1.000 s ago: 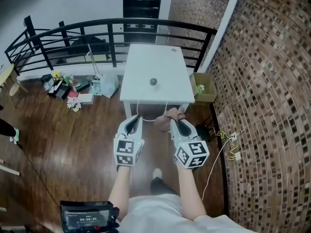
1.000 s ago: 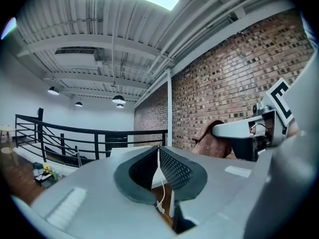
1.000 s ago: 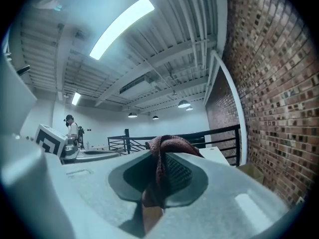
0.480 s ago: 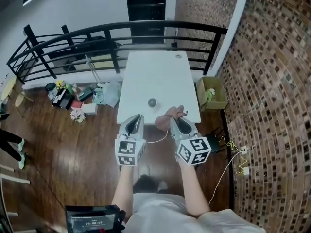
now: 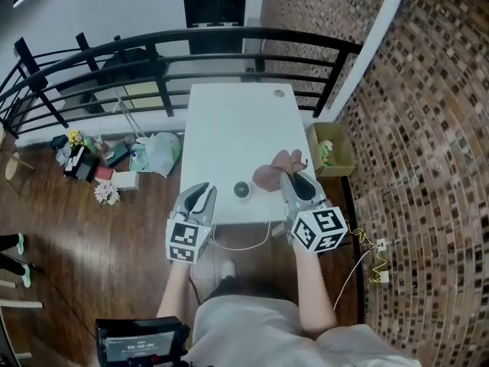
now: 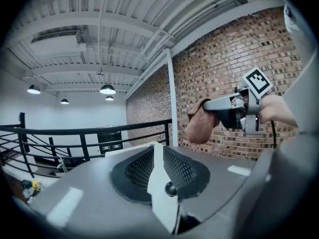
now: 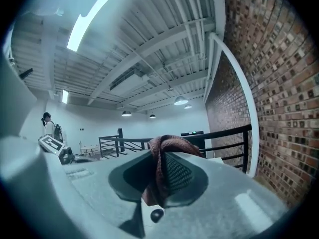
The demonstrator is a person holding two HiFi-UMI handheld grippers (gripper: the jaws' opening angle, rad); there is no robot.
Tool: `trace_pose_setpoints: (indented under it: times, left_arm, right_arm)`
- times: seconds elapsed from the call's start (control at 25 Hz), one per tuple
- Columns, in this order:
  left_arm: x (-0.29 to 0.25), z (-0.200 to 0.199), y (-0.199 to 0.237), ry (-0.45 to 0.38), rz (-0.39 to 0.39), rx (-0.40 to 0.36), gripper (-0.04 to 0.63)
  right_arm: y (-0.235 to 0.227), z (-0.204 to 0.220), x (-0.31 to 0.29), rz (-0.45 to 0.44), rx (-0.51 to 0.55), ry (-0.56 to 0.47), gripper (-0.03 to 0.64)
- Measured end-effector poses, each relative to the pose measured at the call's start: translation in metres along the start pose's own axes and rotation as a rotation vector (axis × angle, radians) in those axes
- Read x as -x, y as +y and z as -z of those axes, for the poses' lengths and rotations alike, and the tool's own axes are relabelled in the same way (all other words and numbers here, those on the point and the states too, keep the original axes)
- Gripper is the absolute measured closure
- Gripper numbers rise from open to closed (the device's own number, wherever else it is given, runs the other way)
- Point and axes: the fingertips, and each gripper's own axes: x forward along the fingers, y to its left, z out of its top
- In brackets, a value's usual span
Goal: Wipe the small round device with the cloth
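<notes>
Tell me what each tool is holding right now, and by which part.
The right tool pinches the reddish cloth by a bunched fold. The left tool holds nothing; its jaws are opening.

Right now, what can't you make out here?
- Small round device: too small in head view for detail or dirt; neither gripper view shows it.
- Cloth: how much is clamped is hidden inside the right gripper in every view.
- Object at the table far end: too small in head view to identify.

Grey left gripper (image 5: 204, 189), black-white marker cube (image 5: 186, 241)
</notes>
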Motion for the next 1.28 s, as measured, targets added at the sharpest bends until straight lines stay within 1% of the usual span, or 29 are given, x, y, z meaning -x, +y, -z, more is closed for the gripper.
trace_pose_setpoints:
  times: [0.04, 0.16, 0.28, 0.32, 0.44, 0.52, 0.6, 0.64, 0.72, 0.8, 0.88, 0.96, 1.08, 1.28]
  left_arm:
    - [0.0, 0.008, 0.012, 0.013, 0.014, 0.001, 0.528]
    - [-0.003, 0.036, 0.045, 0.07, 0.042, -0.007, 0.485]
    - [-0.009, 0.067, 0.063, 0.151, 0.085, -0.037, 0.429]
    - [-0.011, 0.076, 0.067, 0.174, 0.104, -0.047, 0.402]
    - [-0.013, 0.097, 0.073, 0.235, 0.182, -0.087, 0.344]
    - [-0.016, 0.117, 0.067, 0.292, 0.248, -0.126, 0.277]
    - [-0.02, 0.142, 0.053, 0.347, 0.3, -0.125, 0.21]
    - [-0.024, 0.153, 0.046, 0.365, 0.312, -0.106, 0.199]
    - [-0.036, 0.173, 0.032, 0.383, 0.317, -0.056, 0.215]
    - [-0.053, 0.191, 0.014, 0.395, 0.331, -0.008, 0.186]
    - [-0.071, 0.207, -0.005, 0.402, 0.345, 0.02, 0.176]
    - [-0.088, 0.221, -0.019, 0.404, 0.341, 0.033, 0.195]
    - [-0.11, 0.235, -0.033, 0.406, 0.337, 0.038, 0.192]
    - [-0.134, 0.244, -0.053, 0.405, 0.368, 0.018, 0.187]
  right_arm:
    - [-0.002, -0.001, -0.008, 0.01, 0.004, -0.004, 0.574]
    - [-0.009, 0.009, -0.029, 0.018, -0.001, 0.023, 0.574]
    - [-0.02, 0.029, -0.048, 0.013, -0.03, 0.065, 0.574]
    - [-0.024, 0.034, -0.054, 0.009, -0.04, 0.074, 0.574]
    - [-0.036, 0.043, -0.075, -0.021, -0.068, 0.094, 0.574]
    - [-0.044, 0.043, -0.086, -0.037, -0.086, 0.093, 0.574]
    - [-0.052, 0.039, -0.093, -0.045, -0.093, 0.087, 0.574]
    - [-0.056, 0.038, -0.096, -0.048, -0.093, 0.086, 0.574]
    - [-0.066, 0.039, -0.103, -0.045, -0.097, 0.09, 0.574]
    - [-0.076, 0.043, -0.105, -0.031, -0.108, 0.1, 0.574]
    - [-0.084, 0.049, -0.104, -0.016, -0.11, 0.117, 0.574]
    - [-0.092, 0.053, -0.098, 0.0, -0.105, 0.134, 0.574]
    - [-0.108, 0.06, -0.087, 0.036, -0.103, 0.153, 0.574]
    - [-0.133, 0.063, -0.068, 0.098, -0.101, 0.159, 0.574]
